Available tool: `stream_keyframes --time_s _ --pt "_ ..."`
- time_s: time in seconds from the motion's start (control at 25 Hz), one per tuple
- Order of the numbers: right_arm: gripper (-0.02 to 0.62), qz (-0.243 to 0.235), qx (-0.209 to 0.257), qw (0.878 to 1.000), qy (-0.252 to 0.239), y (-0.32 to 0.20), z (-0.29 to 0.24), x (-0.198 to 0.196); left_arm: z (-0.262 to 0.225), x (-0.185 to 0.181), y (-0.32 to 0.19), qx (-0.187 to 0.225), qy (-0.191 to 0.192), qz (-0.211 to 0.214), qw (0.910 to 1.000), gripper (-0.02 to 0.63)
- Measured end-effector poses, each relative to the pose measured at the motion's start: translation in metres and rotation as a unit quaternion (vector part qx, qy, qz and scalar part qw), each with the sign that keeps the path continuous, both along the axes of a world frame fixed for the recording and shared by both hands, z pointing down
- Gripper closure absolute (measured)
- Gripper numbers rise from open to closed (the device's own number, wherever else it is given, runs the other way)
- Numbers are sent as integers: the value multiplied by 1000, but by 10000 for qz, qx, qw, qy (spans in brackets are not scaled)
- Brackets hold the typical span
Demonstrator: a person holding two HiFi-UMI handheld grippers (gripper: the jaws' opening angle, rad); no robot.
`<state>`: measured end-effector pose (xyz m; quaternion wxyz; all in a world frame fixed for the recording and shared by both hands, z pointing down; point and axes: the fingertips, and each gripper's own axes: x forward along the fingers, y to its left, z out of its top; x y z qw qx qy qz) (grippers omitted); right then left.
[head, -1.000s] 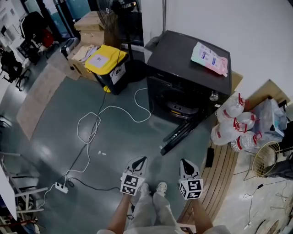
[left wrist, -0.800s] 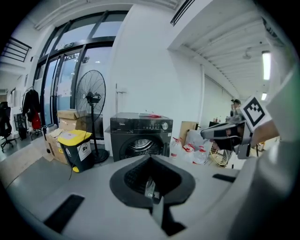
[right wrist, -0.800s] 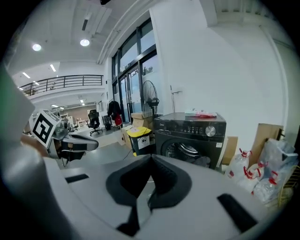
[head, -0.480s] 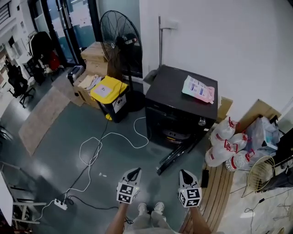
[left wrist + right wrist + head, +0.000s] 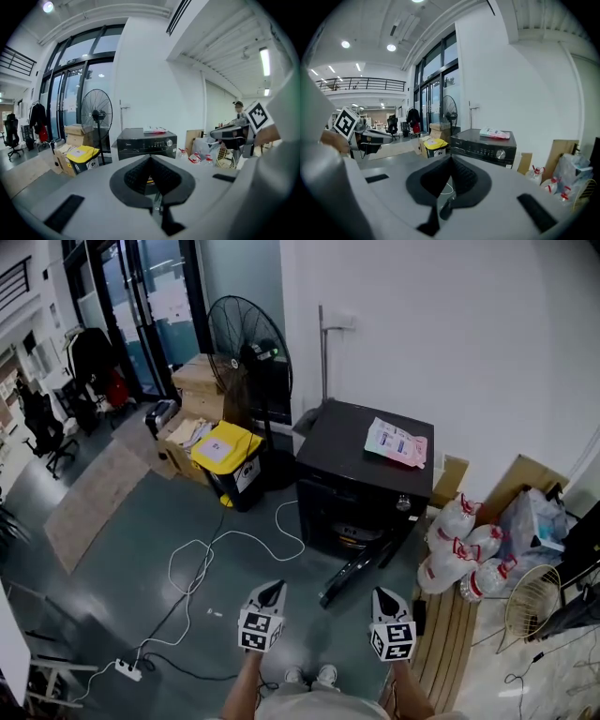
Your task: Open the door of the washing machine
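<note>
In the head view, the washing machine stands against the white wall, well ahead of me. From its lower front a dark panel hangs out and down to the floor. I judge this is the door, already swung open, because the round inside of the drum shows above it. So the task looks done, or almost done, and I see nothing more to pull. My left gripper and my right gripper are low in the picture, side by side. Both are well apart from the machine and touch nothing. The free end of the door points to the gap between them, nearer to the right one.

In the left gripper view, my jaws are pressed together with nothing between them. The washing machine is straight ahead, far behind the tips. Only its control strip and top show, because the gripper body covers the door.

In the right gripper view, the jaws are also closed and empty. The washing machine lies ahead and a little to the right, and its door is again hidden behind the gripper.
</note>
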<state>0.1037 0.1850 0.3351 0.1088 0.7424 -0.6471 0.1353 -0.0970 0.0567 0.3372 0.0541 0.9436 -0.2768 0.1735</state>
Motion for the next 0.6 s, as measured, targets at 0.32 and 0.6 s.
stream_keyframes --time_s 0.32,0.6 --pt "597 124 127 9998 -9 21 -16 8 -18 -8 11 63 41 -136 9999 598" --pt "597 164 192 9997 18 38 -19 16 -26 -6 24 98 162 -250 9995 598"
